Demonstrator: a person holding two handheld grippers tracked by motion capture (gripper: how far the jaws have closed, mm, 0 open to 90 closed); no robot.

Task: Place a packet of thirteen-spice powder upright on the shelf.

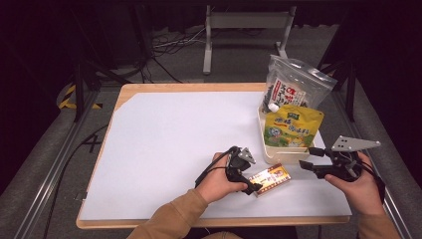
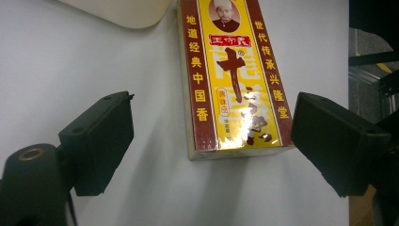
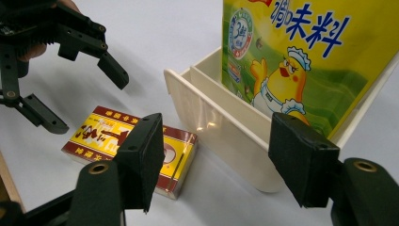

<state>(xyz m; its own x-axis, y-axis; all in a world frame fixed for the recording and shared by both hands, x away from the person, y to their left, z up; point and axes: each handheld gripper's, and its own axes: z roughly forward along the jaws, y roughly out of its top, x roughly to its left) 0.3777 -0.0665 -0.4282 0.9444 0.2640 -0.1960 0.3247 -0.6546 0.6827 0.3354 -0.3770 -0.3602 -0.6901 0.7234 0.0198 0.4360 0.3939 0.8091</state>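
Now the left tongs (image 1: 247,175) hover spread over the flat spice box (image 1: 269,179) on the table (image 1: 164,139), untouched; the right tongs (image 1: 309,159) gape beside the cream tray (image 1: 271,158).

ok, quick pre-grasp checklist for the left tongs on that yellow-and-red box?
1. Left tongs open: ok.
2. Box between the jaws: not ok, it lies ahead, nearer the right jaw.
3. Box flat on the table: ok.
4. Box clear of the cream tray: ok, a small gap.
5. Right tongs out of the way: ok, open, apart from the box.
6. Tray room beside the yellow pouch: cannot tell.
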